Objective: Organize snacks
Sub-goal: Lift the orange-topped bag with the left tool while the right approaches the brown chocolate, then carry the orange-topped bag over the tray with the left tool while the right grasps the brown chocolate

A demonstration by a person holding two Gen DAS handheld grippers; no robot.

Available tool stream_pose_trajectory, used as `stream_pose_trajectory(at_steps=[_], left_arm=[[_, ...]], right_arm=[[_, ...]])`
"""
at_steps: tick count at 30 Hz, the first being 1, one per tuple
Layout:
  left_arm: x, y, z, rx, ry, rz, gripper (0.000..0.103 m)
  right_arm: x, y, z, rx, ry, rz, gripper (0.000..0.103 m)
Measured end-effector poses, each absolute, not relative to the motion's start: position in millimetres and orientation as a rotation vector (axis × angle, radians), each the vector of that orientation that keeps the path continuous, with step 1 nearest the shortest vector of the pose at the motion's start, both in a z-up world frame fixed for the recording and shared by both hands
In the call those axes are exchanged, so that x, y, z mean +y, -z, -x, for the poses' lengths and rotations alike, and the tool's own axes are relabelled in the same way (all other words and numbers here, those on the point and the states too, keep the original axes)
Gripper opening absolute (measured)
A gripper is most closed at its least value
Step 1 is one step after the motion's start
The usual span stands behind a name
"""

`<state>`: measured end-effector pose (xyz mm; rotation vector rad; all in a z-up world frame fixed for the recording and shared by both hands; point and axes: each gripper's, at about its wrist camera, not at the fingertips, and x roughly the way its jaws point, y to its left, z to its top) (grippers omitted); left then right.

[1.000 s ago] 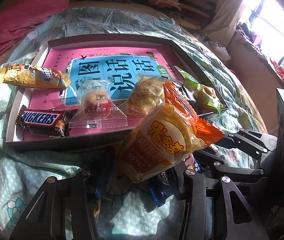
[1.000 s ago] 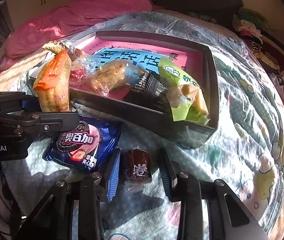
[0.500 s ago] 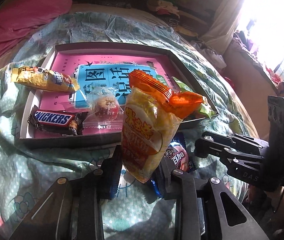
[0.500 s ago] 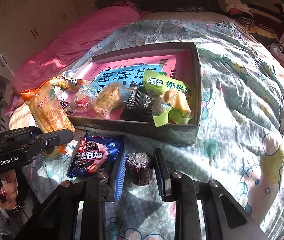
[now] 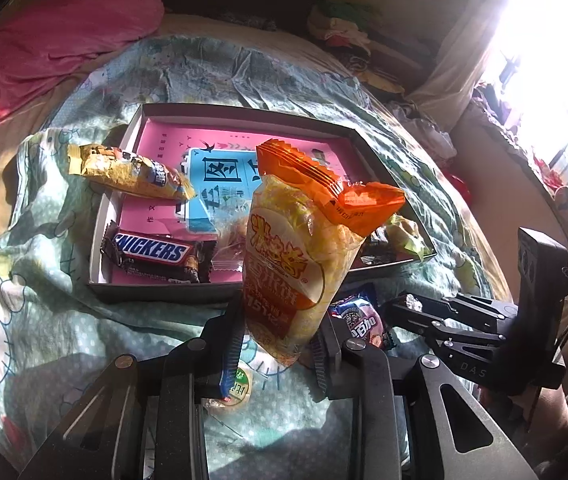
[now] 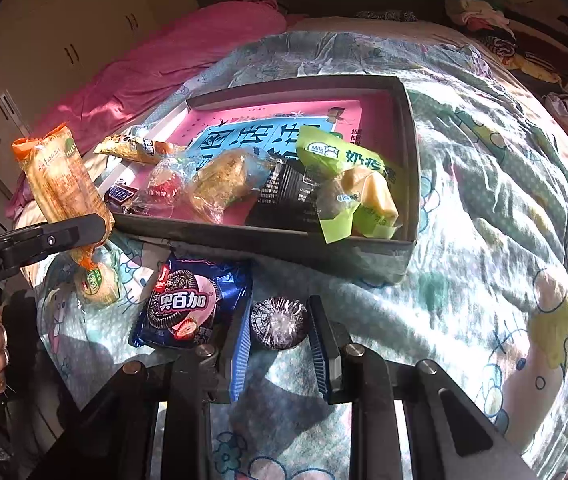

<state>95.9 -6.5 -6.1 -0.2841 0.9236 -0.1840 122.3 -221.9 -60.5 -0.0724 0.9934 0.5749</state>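
Bedspread [image 6: 483, 240]: box rim [image 6: 413, 160] (snacks crowd it).

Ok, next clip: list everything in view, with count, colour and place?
Box: 1, grey with pink and blue lining, on the bedspread.
Snickers: 1, brown, box's near left corner.
Yellow pack: 1, yellow, on the box's left rim.
Red snack: 1, clear wrap, in the box.
Crumbly cake: 1, golden, in the box.
Black pack: 1, black, in the box.
Green pack: 1, green, box's right end.
Orange bag: 1, orange and yellow, held upright.
Cookie pack: 1, blue, bedspread before the box.
Round pastry: 1, pale with green label, bedspread.
Dark cake: 1, brown, clear wrap.
Bedspread: 1, green cartoon print.
Left gripper: shut on orange bag.
Right gripper: around dark cake.
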Motion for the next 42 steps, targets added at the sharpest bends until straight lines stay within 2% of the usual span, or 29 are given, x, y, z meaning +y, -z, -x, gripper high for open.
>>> stream_pose_trajectory(at_steps=[21,42], left_arm=[[15.3,-13.9,-92.4,0.874,0.127,0.293,0.031],[13.3,-8.9,-110.1,0.888,0.091,0.285,0.031]], right_arm=[[-228.0,18.6,-117.3,0.82,-0.623,-0.025,0.028],[-216.8,5.2,-132.7,0.772,-0.65,-0.092,0.028]])
